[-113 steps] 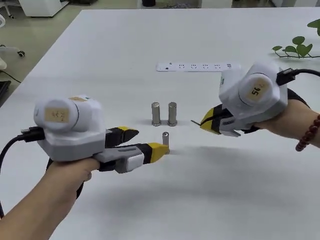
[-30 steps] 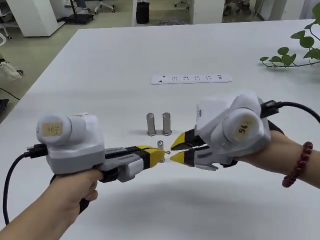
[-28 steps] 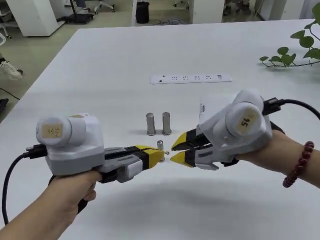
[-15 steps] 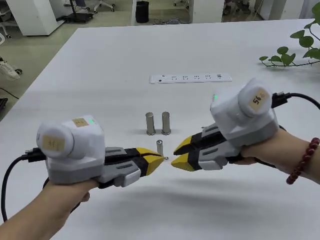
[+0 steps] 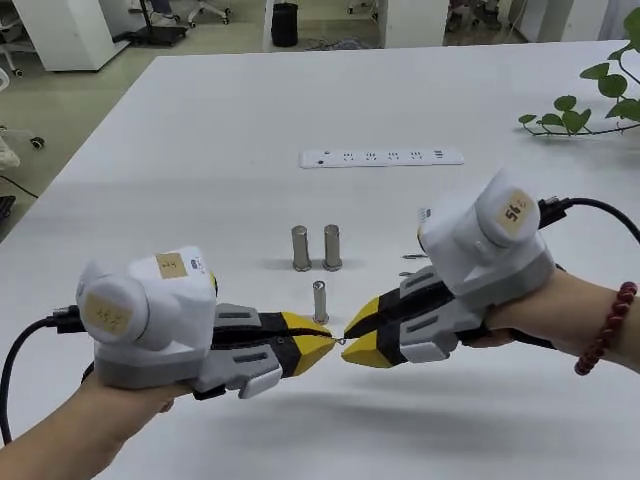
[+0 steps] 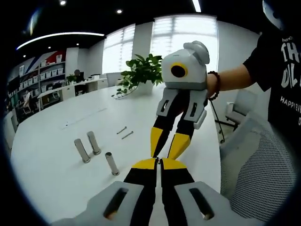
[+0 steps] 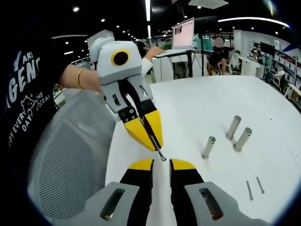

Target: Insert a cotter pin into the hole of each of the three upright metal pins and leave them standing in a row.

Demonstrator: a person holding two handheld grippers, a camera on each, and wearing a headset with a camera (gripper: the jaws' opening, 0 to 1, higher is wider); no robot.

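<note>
Three upright metal pins stand on the white table: two side by side (image 5: 300, 248) (image 5: 331, 246) and a shorter one (image 5: 320, 300) in front. My left gripper (image 5: 328, 346) is shut on a thin cotter pin (image 7: 160, 153), whose tip sticks out of the yellow jaws. Facing it tip to tip, my right gripper (image 5: 352, 338) is open, jaws slightly apart, with the pin's tip just ahead of the gap. Both grippers hover nearer to me than the front pin (image 6: 112, 164). In the right gripper view that pin (image 7: 208, 147) stands to the right.
Two loose cotter pins (image 7: 254, 187) lie on the table right of the pair of pins. A white power strip (image 5: 380, 157) lies farther back and a plant (image 5: 590, 108) trails at the right edge. A mesh chair (image 7: 70, 160) stands beside the table.
Both grippers have drawn back toward me and away from the front pin, tips still facing each other. The left gripper stays shut on the cotter pin.
</note>
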